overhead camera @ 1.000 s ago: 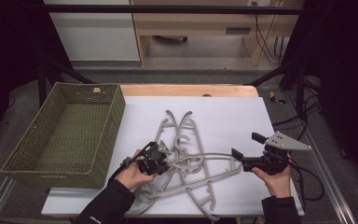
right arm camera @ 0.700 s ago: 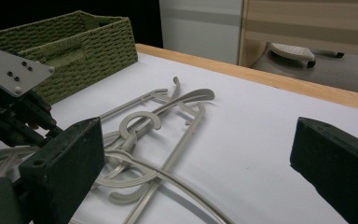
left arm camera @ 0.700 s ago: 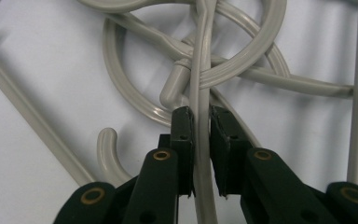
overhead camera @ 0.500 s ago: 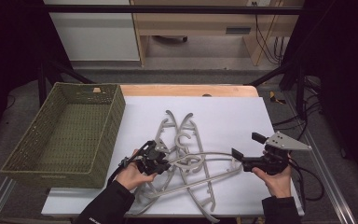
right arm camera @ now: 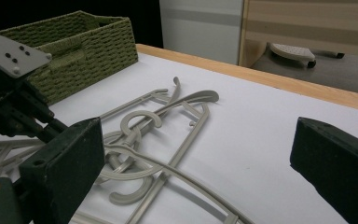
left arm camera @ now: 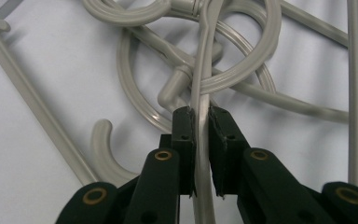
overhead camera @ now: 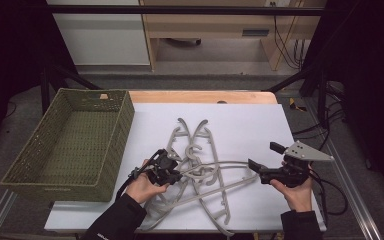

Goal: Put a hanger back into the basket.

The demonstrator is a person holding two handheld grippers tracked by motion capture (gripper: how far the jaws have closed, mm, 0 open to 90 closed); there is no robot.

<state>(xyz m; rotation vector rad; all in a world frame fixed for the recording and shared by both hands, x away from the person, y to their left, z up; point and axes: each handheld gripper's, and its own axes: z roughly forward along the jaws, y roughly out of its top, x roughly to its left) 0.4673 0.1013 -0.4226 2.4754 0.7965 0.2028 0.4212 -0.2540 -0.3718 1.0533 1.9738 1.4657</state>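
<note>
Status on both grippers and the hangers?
Left gripper shut on a hanger arm. Right gripper open, empty. Hanger pile tangled, hooks interlocked. Basket empty.

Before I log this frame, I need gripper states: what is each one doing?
Left gripper: shut on a grey hanger bar in the tangled pile.
Right gripper: open, jaws wide apart, holding nothing.

Grey plastic hangers [overhead camera: 200, 165] lie tangled flat on the white table [overhead camera: 250, 125].
</note>
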